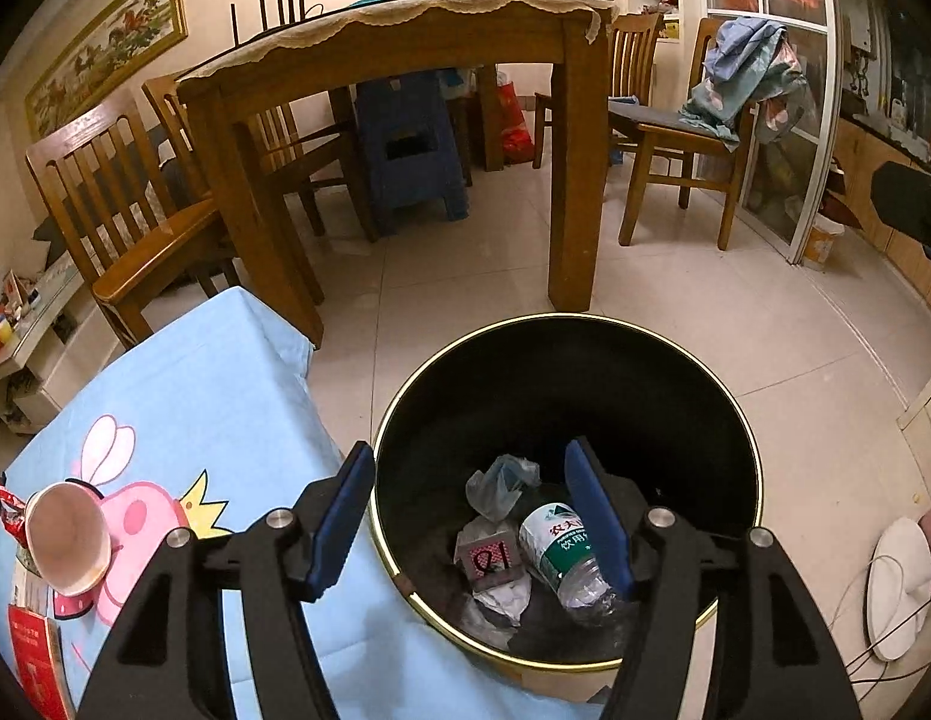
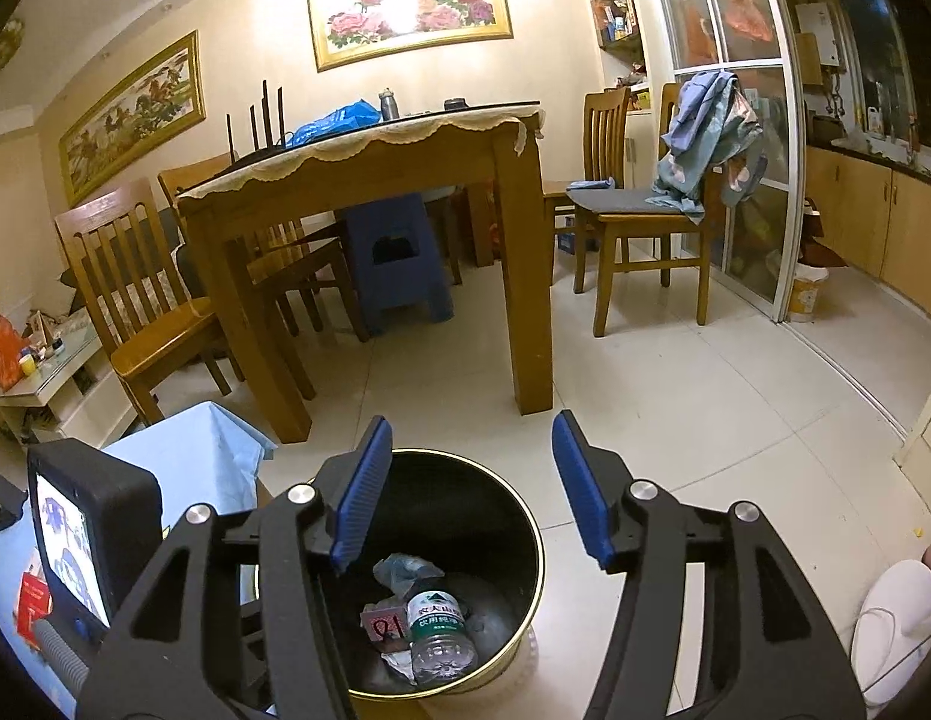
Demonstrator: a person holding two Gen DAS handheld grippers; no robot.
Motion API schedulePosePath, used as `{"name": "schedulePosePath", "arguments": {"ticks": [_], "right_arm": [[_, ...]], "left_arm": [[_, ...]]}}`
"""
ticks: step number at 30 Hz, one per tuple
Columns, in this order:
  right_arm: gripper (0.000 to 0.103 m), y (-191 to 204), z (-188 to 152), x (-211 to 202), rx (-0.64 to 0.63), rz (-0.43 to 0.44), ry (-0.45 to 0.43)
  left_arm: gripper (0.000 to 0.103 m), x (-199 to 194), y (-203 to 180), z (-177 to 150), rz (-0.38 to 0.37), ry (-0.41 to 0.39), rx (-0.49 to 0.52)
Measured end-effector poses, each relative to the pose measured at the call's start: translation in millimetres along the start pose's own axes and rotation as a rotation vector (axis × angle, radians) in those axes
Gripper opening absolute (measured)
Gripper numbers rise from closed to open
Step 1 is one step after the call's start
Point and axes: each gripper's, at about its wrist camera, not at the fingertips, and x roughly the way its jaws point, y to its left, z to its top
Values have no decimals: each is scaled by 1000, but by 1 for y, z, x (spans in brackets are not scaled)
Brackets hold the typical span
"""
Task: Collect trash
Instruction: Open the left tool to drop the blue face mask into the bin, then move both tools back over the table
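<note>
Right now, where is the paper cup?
In the left wrist view, the paper cup lies on its side at the far left, on the blue tablecloth, left of the black bin.

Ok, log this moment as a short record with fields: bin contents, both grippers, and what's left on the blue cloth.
bin: black trash can, gold rim
contents: water bottle, plastic bag, small pink box, crumpled paper
left gripper: open, empty, over the bin
right gripper: open, empty, above the bin
blue cloth: paper cup on its side, red packets
</note>
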Motion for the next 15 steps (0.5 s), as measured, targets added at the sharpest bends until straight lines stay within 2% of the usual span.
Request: {"name": "schedulePosePath", "arguments": {"ticks": [7, 15], "right_arm": [[56, 15, 4, -5, -29, 13, -5], [58, 41, 9, -12, -69, 24, -16]], "left_arm": [[66, -12, 13, -5, -3, -5, -28], [70, -39, 46, -15, 15, -26, -84]]}}
